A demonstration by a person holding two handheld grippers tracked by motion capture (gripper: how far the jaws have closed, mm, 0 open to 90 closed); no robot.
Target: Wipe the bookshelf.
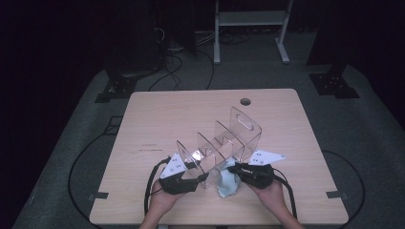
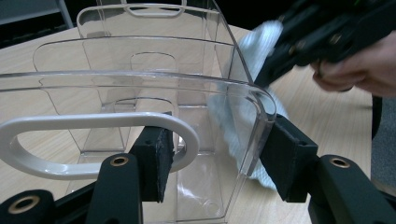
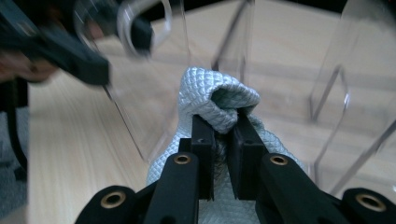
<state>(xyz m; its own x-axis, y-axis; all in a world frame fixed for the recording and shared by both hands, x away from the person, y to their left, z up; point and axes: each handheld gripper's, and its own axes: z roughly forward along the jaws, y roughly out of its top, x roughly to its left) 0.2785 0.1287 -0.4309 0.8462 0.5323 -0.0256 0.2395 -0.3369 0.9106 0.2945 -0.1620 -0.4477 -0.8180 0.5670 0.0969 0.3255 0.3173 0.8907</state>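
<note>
At six o'clock on the worktop [image 1: 157,114], left tongs [image 1: 203,175] clamp the clear file rack's [image 1: 224,138] end panel, steadying it; right tongs [image 1: 234,168] pinch a blue cloth [image 1: 227,183] for wiping.

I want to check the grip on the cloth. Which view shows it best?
The right gripper view: the quilted light-blue cloth sits bunched between the right claw jaws. The high view shows a small bundle; the left gripper view shows it through the clear file rack.
</note>
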